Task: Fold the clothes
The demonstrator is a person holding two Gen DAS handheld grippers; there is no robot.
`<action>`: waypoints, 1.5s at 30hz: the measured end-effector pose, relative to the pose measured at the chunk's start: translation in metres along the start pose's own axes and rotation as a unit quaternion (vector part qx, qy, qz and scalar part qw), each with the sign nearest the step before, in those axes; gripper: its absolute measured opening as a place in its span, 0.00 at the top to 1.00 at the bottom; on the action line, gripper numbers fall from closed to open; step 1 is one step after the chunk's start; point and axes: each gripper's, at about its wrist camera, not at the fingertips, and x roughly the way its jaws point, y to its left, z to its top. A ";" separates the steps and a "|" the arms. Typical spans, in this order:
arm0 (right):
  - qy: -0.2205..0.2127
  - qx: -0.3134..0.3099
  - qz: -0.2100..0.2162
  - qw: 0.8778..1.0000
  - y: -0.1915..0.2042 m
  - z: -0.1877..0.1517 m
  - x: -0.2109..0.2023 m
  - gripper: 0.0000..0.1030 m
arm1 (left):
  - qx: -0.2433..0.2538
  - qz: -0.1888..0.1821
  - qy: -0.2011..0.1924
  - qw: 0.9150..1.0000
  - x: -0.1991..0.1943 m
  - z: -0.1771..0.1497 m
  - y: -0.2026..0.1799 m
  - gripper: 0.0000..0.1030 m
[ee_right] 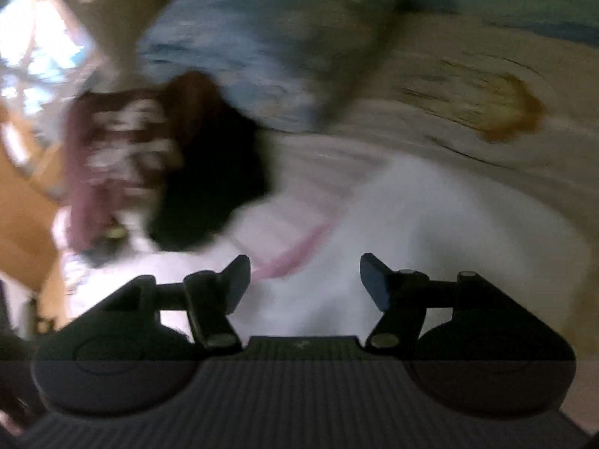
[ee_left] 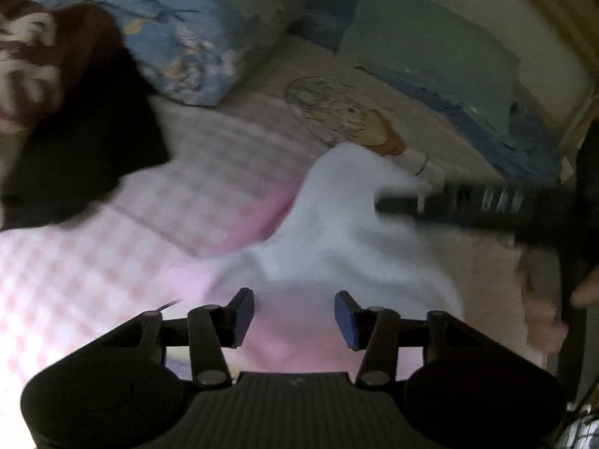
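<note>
A white garment (ee_left: 337, 232) lies crumpled on the bed, partly over a pink checked cloth (ee_left: 149, 224). My left gripper (ee_left: 294, 318) hovers over the near edge of both, its jaws apart with nothing pinched between them. From the right, the blurred dark shape of my right gripper (ee_left: 397, 205) reaches over the white garment's far corner. In the right wrist view, my right gripper (ee_right: 305, 280) stands open above the white garment (ee_right: 411, 224), and a pink strip (ee_right: 292, 254) shows beside its left finger. That view is heavily smeared.
A black garment (ee_left: 86, 149) and a maroon-and-white cloth (ee_left: 30, 56) lie at the left. A blue floral pillow (ee_left: 187, 30) and a teal folded cloth (ee_left: 430, 56) sit at the back on the beige printed sheet (ee_left: 337, 112). A hand (ee_left: 584, 292) shows at the right edge.
</note>
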 end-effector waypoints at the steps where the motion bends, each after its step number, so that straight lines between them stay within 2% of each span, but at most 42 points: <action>1: 0.015 0.013 -0.017 1.000 -0.013 -0.005 0.007 0.36 | -0.004 0.001 0.013 1.000 0.016 0.000 -0.002 0.49; 3: 0.042 -0.003 -0.031 0.999 -0.033 -0.022 0.029 0.37 | -0.010 0.024 0.054 0.998 0.057 -0.008 0.000 0.49; 5: 0.049 -0.056 -0.048 0.996 -0.032 -0.036 0.049 0.37 | -0.010 0.050 0.098 0.994 0.096 -0.018 0.003 0.49; 8: 0.045 -0.137 -0.071 0.987 -0.012 -0.045 0.050 0.37 | -0.017 0.059 0.112 0.992 0.109 -0.021 0.005 0.50; 10: 0.041 -0.150 -0.074 0.985 -0.002 -0.042 0.040 0.37 | -0.021 0.062 0.104 0.992 0.094 -0.018 0.004 0.50; 12: 0.033 -0.119 -0.065 0.990 -0.013 -0.038 0.024 0.37 | -0.033 0.066 0.092 0.993 0.076 -0.016 0.004 0.50; 15: -0.002 -0.019 -0.057 0.998 -0.050 -0.031 -0.011 0.36 | -0.080 0.060 0.067 0.993 0.045 -0.019 0.016 0.44; 17: -0.031 0.060 -0.057 0.996 -0.080 -0.031 -0.036 0.24 | -0.119 0.051 0.054 0.990 0.029 -0.022 0.028 0.39; 18: -0.041 0.097 -0.059 0.993 -0.097 -0.035 -0.042 0.13 | -0.139 0.044 0.058 0.988 0.028 -0.025 0.034 0.39; 21: -0.030 0.213 -0.058 0.975 -0.148 -0.051 -0.047 0.15 | -0.190 0.028 0.076 0.978 0.039 -0.035 0.051 0.38; 25: 0.009 0.308 -0.020 0.951 -0.178 -0.066 -0.022 0.15 | -0.244 0.006 0.085 0.966 0.060 -0.049 0.062 0.35; 28: 0.014 0.311 0.005 0.950 -0.180 -0.065 0.002 0.15 | -0.263 0.011 0.090 0.961 0.081 -0.055 0.072 0.35; 31: 0.017 0.288 0.018 0.957 -0.180 -0.055 0.026 0.15 | -0.286 0.000 0.087 0.954 0.098 -0.055 0.077 0.34; 34: 0.030 0.280 0.031 0.959 -0.179 -0.048 0.034 0.15 | -0.292 -0.001 0.094 0.952 0.115 -0.051 0.078 0.33; 35: 0.032 0.277 0.031 0.960 -0.179 -0.046 0.034 0.15 | -0.293 -0.002 0.095 0.952 0.119 -0.049 0.077 0.30; 38: 0.020 0.259 0.013 0.966 -0.178 -0.050 0.018 0.15 | -0.287 -0.001 0.093 0.953 0.128 -0.043 0.075 0.27; 41: 0.017 0.246 0.019 0.969 -0.179 -0.048 0.027 0.14 | -0.292 0.002 0.089 0.952 0.130 -0.038 0.072 0.26; 42: 0.019 0.249 0.029 0.968 -0.179 -0.045 0.034 0.11 | -0.299 0.002 0.086 0.950 0.129 -0.037 0.070 0.27; 43: 0.021 0.252 0.034 0.967 -0.180 -0.042 0.043 0.00 | -0.305 0.002 0.082 0.949 0.128 -0.036 0.069 0.28; 45: 0.025 0.266 0.034 0.963 -0.178 -0.036 0.063 0.00 | -0.305 0.009 0.075 0.949 0.129 -0.036 0.064 0.27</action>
